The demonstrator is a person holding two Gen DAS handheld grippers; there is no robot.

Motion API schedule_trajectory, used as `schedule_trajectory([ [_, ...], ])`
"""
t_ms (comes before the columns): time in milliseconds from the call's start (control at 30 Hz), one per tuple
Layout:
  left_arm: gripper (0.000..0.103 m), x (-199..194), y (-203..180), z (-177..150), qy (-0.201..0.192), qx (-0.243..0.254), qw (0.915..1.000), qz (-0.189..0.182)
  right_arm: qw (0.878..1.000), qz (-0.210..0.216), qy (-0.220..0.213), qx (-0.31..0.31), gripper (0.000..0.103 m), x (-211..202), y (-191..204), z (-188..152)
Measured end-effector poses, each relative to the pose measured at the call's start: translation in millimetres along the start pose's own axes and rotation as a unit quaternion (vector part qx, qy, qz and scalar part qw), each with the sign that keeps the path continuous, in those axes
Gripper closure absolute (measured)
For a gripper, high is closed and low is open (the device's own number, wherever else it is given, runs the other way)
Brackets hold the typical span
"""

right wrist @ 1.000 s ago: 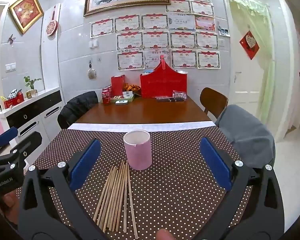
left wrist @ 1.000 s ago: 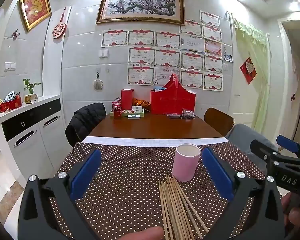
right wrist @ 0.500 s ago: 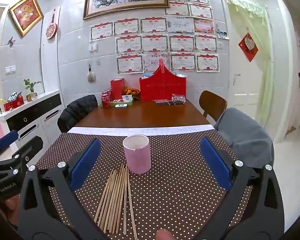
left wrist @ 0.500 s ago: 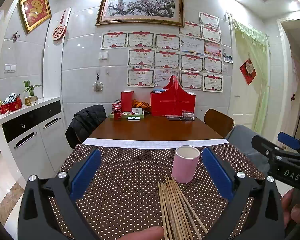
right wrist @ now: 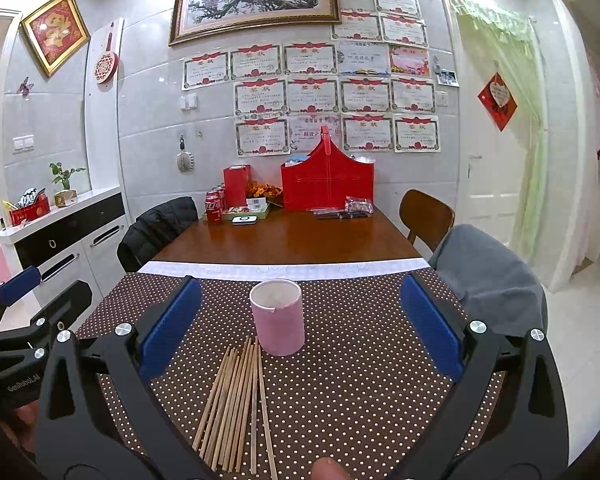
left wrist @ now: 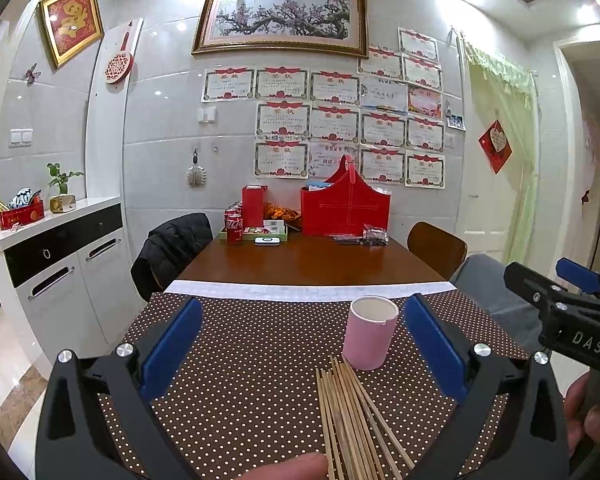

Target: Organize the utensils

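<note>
A bundle of several wooden chopsticks (left wrist: 352, 416) lies flat on the brown polka-dot tablecloth (left wrist: 240, 360), its far ends just short of an upright pink cup (left wrist: 370, 333), which looks empty. Both show in the right wrist view too: the chopsticks (right wrist: 236, 396) and the cup (right wrist: 278, 318). My left gripper (left wrist: 300, 344) is open and empty above the cloth, with the chopsticks between its fingers. My right gripper (right wrist: 298, 326) is open and empty, with the cup and chopsticks between its fingers. The right gripper also shows in the left wrist view (left wrist: 572, 308), at the right edge.
The far half of the wooden table (right wrist: 284, 240) holds a red basket (right wrist: 327, 182), cola cans (right wrist: 213, 207), a red box and snacks. Chairs stand at both sides, one with a black jacket (right wrist: 156, 228), one with a grey cover (right wrist: 488, 276). A white cabinet (left wrist: 56, 256) stands on the left.
Both views have tilted slightly upward, so the cup and chopsticks sit a little lower in frame. Both grippers stay open and nothing on the table has moved.
</note>
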State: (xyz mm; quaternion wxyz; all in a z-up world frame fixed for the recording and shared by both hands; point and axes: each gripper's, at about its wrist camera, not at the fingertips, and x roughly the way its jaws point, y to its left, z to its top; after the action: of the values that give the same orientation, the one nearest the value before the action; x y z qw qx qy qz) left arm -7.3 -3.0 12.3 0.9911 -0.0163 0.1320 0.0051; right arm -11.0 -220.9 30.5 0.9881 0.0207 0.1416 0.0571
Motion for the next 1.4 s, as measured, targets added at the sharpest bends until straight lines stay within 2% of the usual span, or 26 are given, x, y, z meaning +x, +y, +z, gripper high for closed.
schedule_trajectory([
  [833, 0.003, 0.0, 3.5, 0.1, 0.000, 0.002, 1.0000, 0.000, 1.000, 0.005, -0.005, -0.004, 0.006, 2.2, 4.0, 2.1],
  [1400, 0.003, 19.5, 14.9, -14.1, 0.032, 0.011, 0.9992, 0.020, 1.000, 0.009, 0.011, -0.007, 0.006, 16.5, 3.7, -2.9],
])
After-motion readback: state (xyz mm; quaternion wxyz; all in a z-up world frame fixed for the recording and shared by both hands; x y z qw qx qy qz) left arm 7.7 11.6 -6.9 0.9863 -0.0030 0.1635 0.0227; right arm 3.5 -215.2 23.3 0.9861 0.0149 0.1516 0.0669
